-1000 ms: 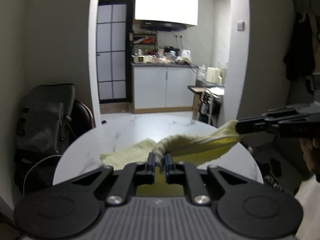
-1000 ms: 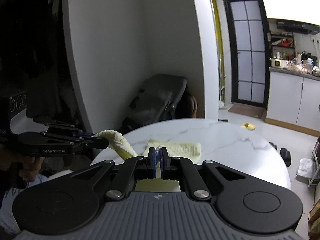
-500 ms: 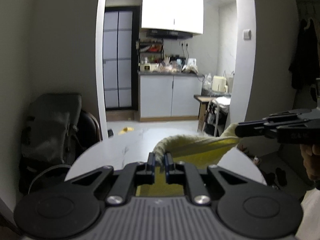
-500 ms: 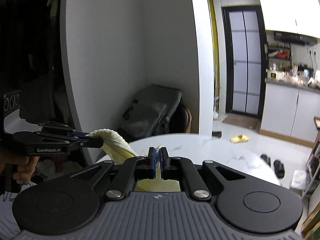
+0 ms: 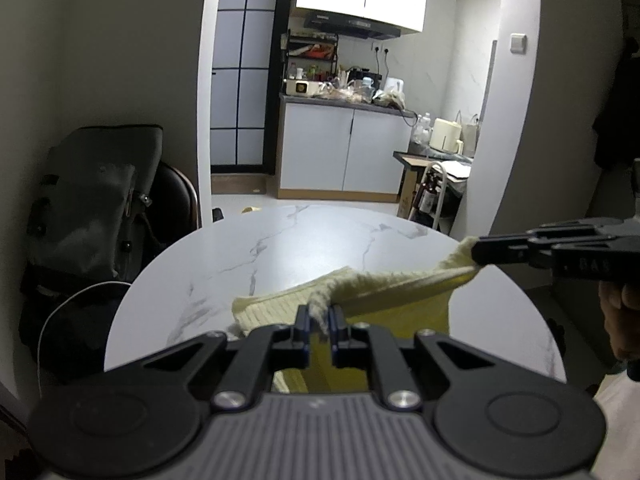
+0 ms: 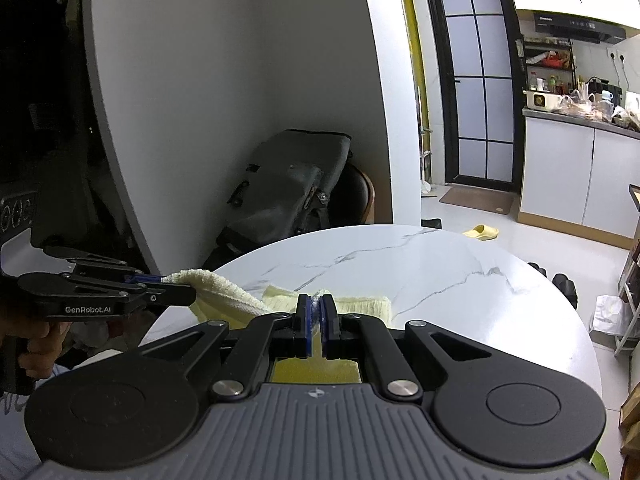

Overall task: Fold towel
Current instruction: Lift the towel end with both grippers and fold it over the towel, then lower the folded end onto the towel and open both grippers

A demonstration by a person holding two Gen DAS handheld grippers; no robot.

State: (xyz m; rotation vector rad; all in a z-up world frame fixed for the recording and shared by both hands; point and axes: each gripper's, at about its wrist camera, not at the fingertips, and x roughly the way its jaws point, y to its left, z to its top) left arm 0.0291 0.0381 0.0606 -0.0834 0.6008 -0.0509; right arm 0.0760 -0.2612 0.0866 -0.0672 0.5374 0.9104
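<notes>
We keep both tools, left tool [image 5: 319, 322] and right tool [image 6: 316, 315], clamped on the soft, limp towel [image 5: 384, 292] at its near corners; its far part, toward 12 o'clock, rests on the bench [image 5: 304, 236].

A round white tabletop [image 5: 304, 240] of marble-look stone with thin grey veins carries one thing: a pale yellow ribbed cloth towel [image 5: 272, 308]. Part of the towel lies flat near the table's near edge, its far end [image 6: 360, 303] resting on the surface, while its near portion lifts off the top.
</notes>
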